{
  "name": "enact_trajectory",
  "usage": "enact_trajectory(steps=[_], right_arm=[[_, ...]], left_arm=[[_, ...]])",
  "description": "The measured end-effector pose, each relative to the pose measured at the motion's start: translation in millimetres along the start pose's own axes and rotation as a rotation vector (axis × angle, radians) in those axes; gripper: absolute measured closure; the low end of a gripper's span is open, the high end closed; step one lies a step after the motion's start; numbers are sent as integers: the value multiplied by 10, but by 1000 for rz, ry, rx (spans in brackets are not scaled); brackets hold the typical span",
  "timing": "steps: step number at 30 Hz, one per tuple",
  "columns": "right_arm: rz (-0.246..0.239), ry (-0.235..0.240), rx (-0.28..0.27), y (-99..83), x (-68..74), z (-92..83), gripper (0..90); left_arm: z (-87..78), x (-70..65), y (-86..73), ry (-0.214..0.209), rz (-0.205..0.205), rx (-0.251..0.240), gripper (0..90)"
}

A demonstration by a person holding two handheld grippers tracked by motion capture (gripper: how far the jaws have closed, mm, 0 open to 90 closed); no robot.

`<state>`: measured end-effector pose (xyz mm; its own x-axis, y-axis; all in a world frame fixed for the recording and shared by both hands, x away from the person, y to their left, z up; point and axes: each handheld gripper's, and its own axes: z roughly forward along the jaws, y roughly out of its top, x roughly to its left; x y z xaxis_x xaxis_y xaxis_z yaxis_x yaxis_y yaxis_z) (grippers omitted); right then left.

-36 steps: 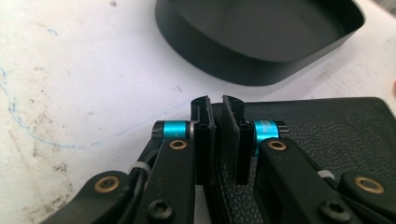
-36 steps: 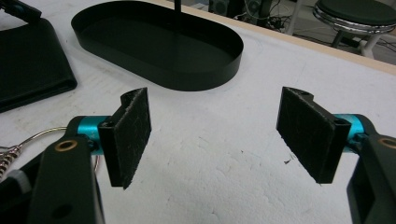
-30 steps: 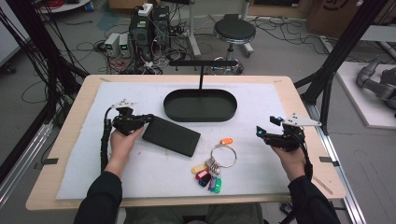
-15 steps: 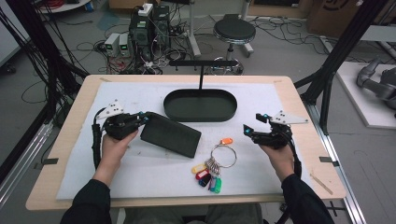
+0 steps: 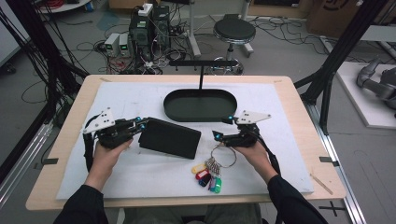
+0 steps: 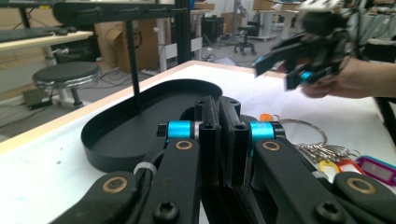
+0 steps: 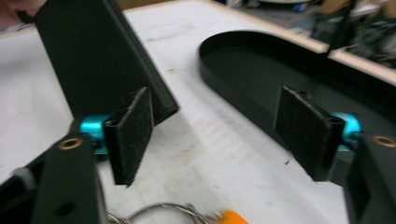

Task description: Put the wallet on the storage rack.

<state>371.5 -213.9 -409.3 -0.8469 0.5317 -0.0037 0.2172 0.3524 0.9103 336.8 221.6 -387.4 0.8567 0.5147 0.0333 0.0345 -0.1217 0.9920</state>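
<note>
Both hands have shifted since the earlier high-view pictures: the left gripper (image 5: 138, 127) has drawn the flat black case (image 5: 170, 137) a little toward the middle of the table and tipped its near end up, while the right gripper (image 5: 223, 135) has slid inward from the table's right side to just above the key ring (image 5: 223, 156). In the left gripper view the two jaws stand clamped hard on the thin edge of the case, pads pressed against it from either side, which is why the case rides tilted rather than lying flat on the white mat (image 5: 130, 170). The right gripper is released, its jaws having just been narrowing a little with nothing between them; its own view shows bare mat between the pads (image 7: 133, 126), the ring (image 7: 159, 211) just below and the orange tag (image 7: 231, 218) beside it. That placing suggests the right hand is lining up to pinch the ring or the bunch of coloured tags (image 5: 208, 176) (the ring's thin wire leaves little for the pads to bite on). The oval black tray (image 5: 200, 106) with its upright post lies just beyond both tools, near enough to be a likely place to set things, though that is only a guess. The keys lie on the mat, between the case and the right hand.
</note>
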Motion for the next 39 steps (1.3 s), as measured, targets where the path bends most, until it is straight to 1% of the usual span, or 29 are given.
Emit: enact_trajectory(steps=[4, 6, 7, 8, 9, 10, 12, 13, 14, 16, 17, 18, 20, 21, 22, 23, 24, 28, 29, 30, 31, 32, 33, 34, 35, 36, 37, 38, 39], right_arm=[[-37, 55, 37, 16, 46, 215, 353], [-40, 103, 63, 24, 64, 341, 373], [-45, 116, 70, 25, 74, 390, 384], [-45, 116, 70, 25, 74, 390, 384], [-46, 150, 84, 29, 91, 478, 391], [-43, 166, 91, 29, 98, 515, 392], [-45, 178, 97, 28, 99, 551, 399], [-33, 218, 120, 24, 112, 605, 440], [-34, 237, 124, 22, 117, 622, 487], [-39, 238, 130, 23, 128, 627, 489], [-44, 233, 127, 28, 137, 621, 513], [-42, 235, 129, 42, 124, 574, 590], [-30, 255, 123, 54, 90, 519, 652], [-30, 255, 123, 54, 90, 519, 652], [-41, 267, 116, 63, 95, 465, 701], [-53, 267, 111, 70, 104, 440, 718], [-62, 269, 110, 76, 116, 415, 739], [-89, 282, 97, 89, 154, 353, 776], [-110, 279, 88, 109, 187, 314, 790], [-123, 272, 79, 121, 203, 292, 793], [-123, 272, 79, 121, 203, 292, 793], [-144, 270, 71, 141, 231, 261, 796], [-144, 270, 71, 141, 231, 261, 796], [-168, 263, 62, 155, 238, 249, 798], [-161, 267, 72, 155, 244, 234, 798], [-162, 273, 75, 154, 247, 226, 798], [-162, 273, 75, 154, 247, 226, 798], [-171, 274, 73, 153, 243, 221, 798], [-180, 277, 77, 153, 233, 202, 798]], left_arm=[[-11, -16, 6, -18, 10, -13, 865], [-23, -32, 15, -39, 22, -25, 864], [-23, -32, 15, -39, 22, -25, 865], [-29, -36, 18, -47, 24, -27, 865], [-33, -47, 22, -58, 28, -36, 864], [-33, -47, 22, -58, 28, -36, 864], [-39, -53, 21, -69, 30, -44, 865], [-44, -53, 19, -72, 31, -43, 864], [-46, -52, 16, -72, 29, -43, 864], [-49, -50, 12, -70, 29, -41, 864], [-54, -45, 6, -69, 28, -42, 863], [-64, -36, -9, -64, 26, -41, 863], [-74, -22, -28, -52, 18, -33, 863], [-74, -22, -28, -52, 18, -33, 863], [-83, -2, -45, -40, 15, -21, 863], [-83, -2, -45, -40, 15, -21, 863], [-91, 15, -66, -26, 5, -8, 863], [-99, 42, -97, -8, -6, 16, 858], [-103, 53, -108, -3, -9, 24, 845], [-105, 66, -120, 1, -21, 26, 809], [-105, 82, -131, 8, -35, 29, 809], [-100, 96, -138, 16, -48, 32, 716], [-96, 107, -145, 26, -54, 31, 716], [-75, 123, -155, 27, -65, 34, 623], [-75, 123, -155, 27, -65, 34, 579], [-58, 126, -159, 25, -69, 48, 523], [-36, 129, -163, 27, -67, 69, 523], [-8, 132, -172, 19, -63, 95, 488], [36, 132, -191, 6, -48, 129, 467]])
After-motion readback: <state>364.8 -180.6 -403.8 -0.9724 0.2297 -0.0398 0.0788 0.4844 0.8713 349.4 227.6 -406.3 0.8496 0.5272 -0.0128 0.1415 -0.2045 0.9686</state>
